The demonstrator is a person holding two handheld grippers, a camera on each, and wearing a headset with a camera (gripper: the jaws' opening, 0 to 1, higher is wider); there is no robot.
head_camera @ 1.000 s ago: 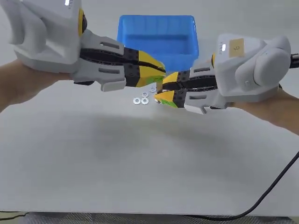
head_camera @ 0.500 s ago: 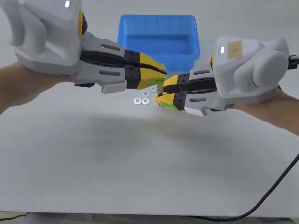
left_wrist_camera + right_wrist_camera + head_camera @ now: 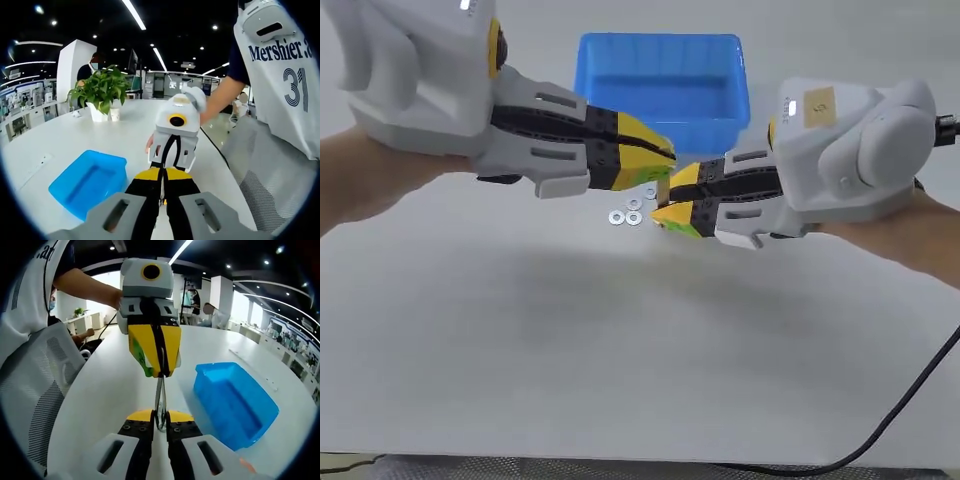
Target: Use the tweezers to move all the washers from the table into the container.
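the tweezers (image 3: 160, 397) are seen as a slim, bare-metal pair of thin arms, bright against the white table (image 3: 620, 340). in the right gripper view their long axis is laid straight from the right gripper (image 3: 160, 416) to the left gripper (image 3: 161, 374), clear of the table; which end is the pointed one cannot be told. both pairs of yellow-tipped jaws are drawn narrow, each closed about one end of the tweezers, so the two grippers are met tip to tip. in the head view a small cluster of washers (image 3: 625, 214) is seen lying on the table just beside the meeting tips, with the blue container (image 3: 700, 130) close behind them. in the left gripper view the tweezers are reduced to a thin line between the jaws.
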